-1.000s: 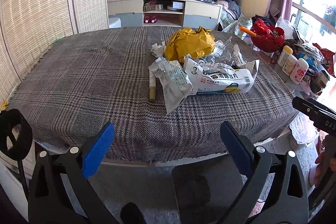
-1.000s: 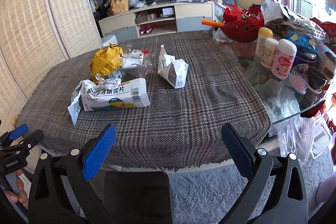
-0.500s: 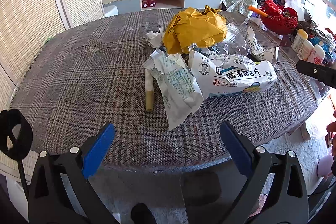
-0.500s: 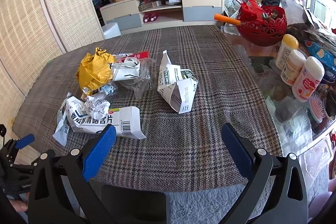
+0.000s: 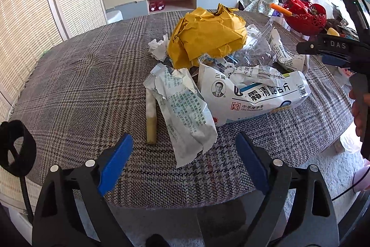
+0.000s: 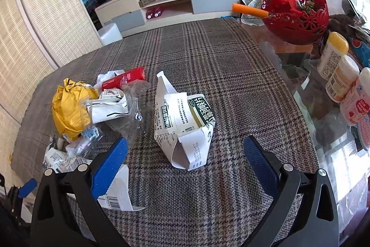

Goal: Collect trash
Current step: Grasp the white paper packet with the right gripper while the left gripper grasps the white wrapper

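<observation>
Left gripper (image 5: 183, 151), jaws apart and just narrowing with nothing between them, hovers near the table's front edge over a torn paper wrapper (image 5: 185, 108); right gripper (image 6: 185, 157), jaws apart, faces a crushed carton (image 6: 185, 119) mid-table. Both pieces look light, thin and crumpled; pinch a raised fold. Houndstooth tablecloth (image 5: 81, 85) beneath looks coarse.

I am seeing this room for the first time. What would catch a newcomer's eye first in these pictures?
Probably the heap of trash in the middle of the checked tablecloth, above all the crumpled yellow paper with the big white bag in front of it. To its right a torn white box stands alone, and a bright red basket sits on the table's far right side.
</observation>
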